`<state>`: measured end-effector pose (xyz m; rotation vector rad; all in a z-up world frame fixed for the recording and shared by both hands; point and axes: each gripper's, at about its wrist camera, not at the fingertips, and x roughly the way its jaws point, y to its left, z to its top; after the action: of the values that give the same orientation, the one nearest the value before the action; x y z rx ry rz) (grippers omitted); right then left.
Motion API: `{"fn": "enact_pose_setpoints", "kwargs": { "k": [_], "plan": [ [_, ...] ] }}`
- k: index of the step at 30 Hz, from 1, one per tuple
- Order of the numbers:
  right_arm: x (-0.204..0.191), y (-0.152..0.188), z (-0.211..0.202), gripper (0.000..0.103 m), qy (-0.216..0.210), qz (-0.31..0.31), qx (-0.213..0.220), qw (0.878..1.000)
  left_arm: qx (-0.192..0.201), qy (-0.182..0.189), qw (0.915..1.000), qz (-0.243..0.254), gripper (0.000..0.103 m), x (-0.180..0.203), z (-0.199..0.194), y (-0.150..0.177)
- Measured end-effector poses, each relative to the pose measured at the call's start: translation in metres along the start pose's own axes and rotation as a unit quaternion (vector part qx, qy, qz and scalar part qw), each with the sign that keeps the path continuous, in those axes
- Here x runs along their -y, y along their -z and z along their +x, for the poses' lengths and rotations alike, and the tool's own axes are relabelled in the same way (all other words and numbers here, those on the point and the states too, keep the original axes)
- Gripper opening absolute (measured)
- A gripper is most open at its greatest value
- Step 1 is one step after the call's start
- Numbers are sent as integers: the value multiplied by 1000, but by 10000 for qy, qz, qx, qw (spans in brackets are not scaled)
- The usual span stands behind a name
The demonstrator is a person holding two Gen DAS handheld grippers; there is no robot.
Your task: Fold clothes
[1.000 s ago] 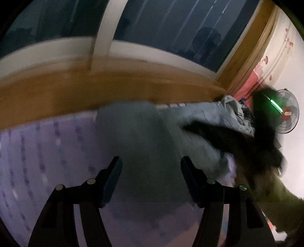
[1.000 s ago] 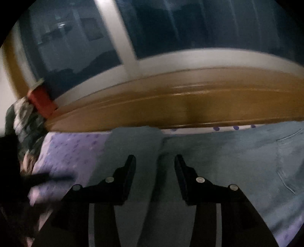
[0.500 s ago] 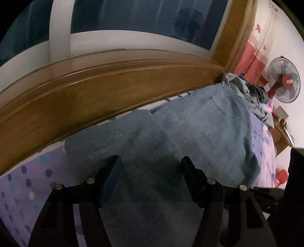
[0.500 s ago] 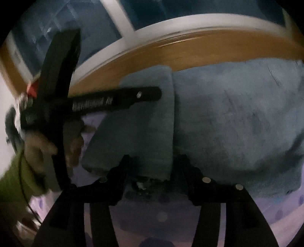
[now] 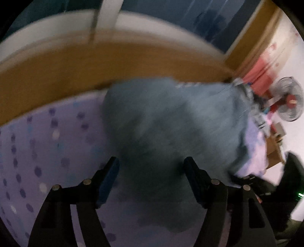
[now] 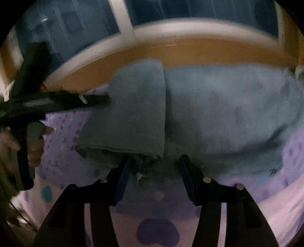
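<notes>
Blue jeans (image 5: pixel 171 121) lie on a purple dotted bedsheet (image 5: pixel 47 144), legs folded over, against a wooden bed rail. My left gripper (image 5: pixel 152 171) is open above the jeans' near edge, holding nothing. In the right wrist view the jeans (image 6: pixel 218 114) show a folded leg (image 6: pixel 133 114) on the left. My right gripper (image 6: pixel 153 167) is open at the folded leg's frayed hem, empty. The left gripper (image 6: pixel 106 98) reaches in from the left, with its tip at the folded leg's left edge. Both views are blurred.
A wooden rail (image 5: pixel 114 62) and a dark window (image 6: pixel 190 11) run behind the bed. A pile of clothes (image 5: pixel 250 98) and a standing fan (image 5: pixel 289 102) are at the right. The person's hand (image 6: pixel 32 142) holds the left gripper's handle.
The left gripper has pulled back and its view swung left. The right gripper has opened wider near the hem of the folded leg.
</notes>
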<state>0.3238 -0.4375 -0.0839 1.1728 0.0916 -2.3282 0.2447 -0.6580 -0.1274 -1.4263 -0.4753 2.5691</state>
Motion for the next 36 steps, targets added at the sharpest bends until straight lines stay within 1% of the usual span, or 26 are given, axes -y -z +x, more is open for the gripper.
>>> {"fn": "enact_pose_setpoints", "kwargs": {
  "k": [1, 2, 3, 7, 10, 13, 15, 16, 17, 21, 22, 23, 24, 25, 27, 28, 32, 35, 36],
  "plan": [
    [-4, 1, 1, 56, 99, -146, -13, 9998, -37, -4, 10000, -56, 72, -4, 4, 4],
    [-7, 1, 3, 61, 169, -263, -30, 9995, 17, 23, 10000, -94, 72, -4, 2, 6],
    [-9, 2, 5, 64, 154, -287, -64, 9995, 72, 51, 9999, -132, 72, -5, 0, 7],
    [-7, 2, 7, 77, 25, -200, -196, 9996, 47, 66, 9999, -98, 72, -5, -2, 11],
    [-5, 5, 3, 80, 54, -240, -225, 9994, -27, 133, 9998, -124, 74, -8, -1, 15],
    [-7, 6, -6, 85, -30, -163, -247, 9996, -38, 147, 9998, -122, 74, -11, -1, 16],
    [-9, 6, -5, 92, -144, -118, -316, 9993, -85, 169, 9997, -141, 75, -11, 0, 15],
    [-11, 5, -2, 101, -201, -106, -366, 9991, -124, 192, 9996, -156, 75, -12, -1, 14],
    [-13, 4, 0, 103, -219, -121, -415, 9988, -190, 241, 9994, -174, 75, -13, -1, 12],
    [-30, 9, 4, 103, 240, -644, -637, 9956, -411, 548, 9972, -305, 75, -22, -5, 7],
    [-32, 8, -2, 102, 330, -670, -573, 9956, -348, 551, 9972, -361, 75, -25, -8, 6],
    [-34, 7, -8, 94, 421, -697, -509, 9954, -285, 553, 9972, -417, 75, -29, -11, 5],
    [-35, 6, -14, 91, 511, -723, -445, 9951, -230, 546, 9973, -439, 75, -31, -14, 4],
    [-37, 5, -19, 91, 602, -749, -381, 9946, -147, 569, 9973, -449, 75, -35, -18, 1],
    [-42, 2, -31, 91, 786, -852, -232, 9930, -107, 629, 9970, -434, 75, -38, -17, -4],
    [-52, -1, -37, 91, 857, -1053, -115, 9907, -87, 659, 9969, -426, 75, -40, -17, -7],
    [-93, -11, -37, 91, 754, -1643, 111, 9835, -113, 715, 9967, -380, 75, -43, -7, -21],
    [-124, -14, -21, 91, 820, -2048, 304, 9749, -125, 805, 9960, -358, 75, -44, 2, -30],
    [-131, -13, -14, 90, 907, -2147, 344, 9719, -145, 805, 9960, -347, 75, -44, 6, -32]
  ]
}}
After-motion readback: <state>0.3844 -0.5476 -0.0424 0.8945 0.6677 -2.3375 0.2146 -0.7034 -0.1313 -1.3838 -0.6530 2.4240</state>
